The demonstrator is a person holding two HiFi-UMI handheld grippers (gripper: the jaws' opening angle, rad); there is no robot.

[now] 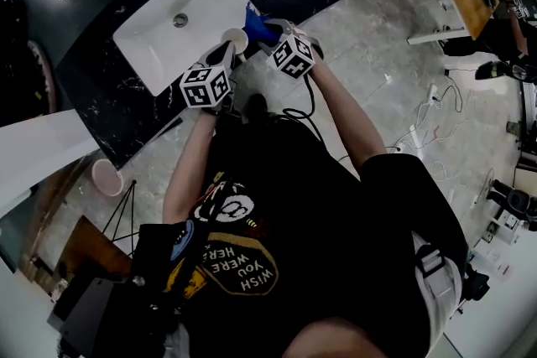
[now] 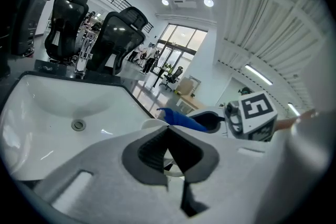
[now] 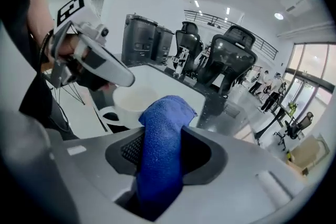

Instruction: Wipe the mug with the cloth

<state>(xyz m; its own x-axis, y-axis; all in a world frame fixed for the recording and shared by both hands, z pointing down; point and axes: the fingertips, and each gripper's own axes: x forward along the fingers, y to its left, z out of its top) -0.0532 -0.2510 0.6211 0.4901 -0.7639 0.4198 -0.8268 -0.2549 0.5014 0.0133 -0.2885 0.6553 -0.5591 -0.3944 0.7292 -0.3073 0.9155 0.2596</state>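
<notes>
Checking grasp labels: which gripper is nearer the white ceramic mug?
Left. The left gripper is shut on the white ceramic mug; the right gripper, gripping a blue cloth, sits just beside it.

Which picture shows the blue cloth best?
The right gripper view. The blue cloth fills its middle, pinched in the right gripper, weave clear. The head view shows only a small blue bit beside the mug; the left gripper view shows a blue strip past the mug's rim.
</notes>
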